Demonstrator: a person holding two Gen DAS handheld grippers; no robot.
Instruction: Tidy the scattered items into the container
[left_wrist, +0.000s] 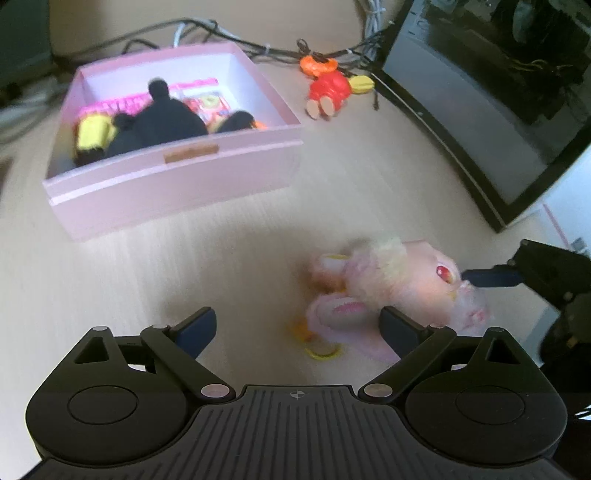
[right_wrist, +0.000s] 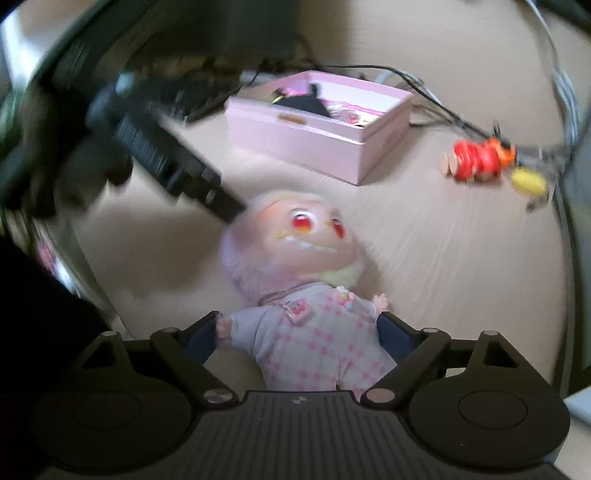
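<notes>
Right wrist view: our right gripper (right_wrist: 299, 332) jaws apart astride doll (right_wrist: 310, 332) torso; left gripper (left_wrist: 297, 328) jaws apart, empty; soft, light, grip midbody.

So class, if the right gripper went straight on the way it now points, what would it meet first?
Probably the pink doll: its body already lies between the right gripper's open jaws.

Blurred pink doll (right_wrist: 306, 325) between the spread right gripper (right_wrist: 301, 332) fingers, seemingly untouched.
</notes>
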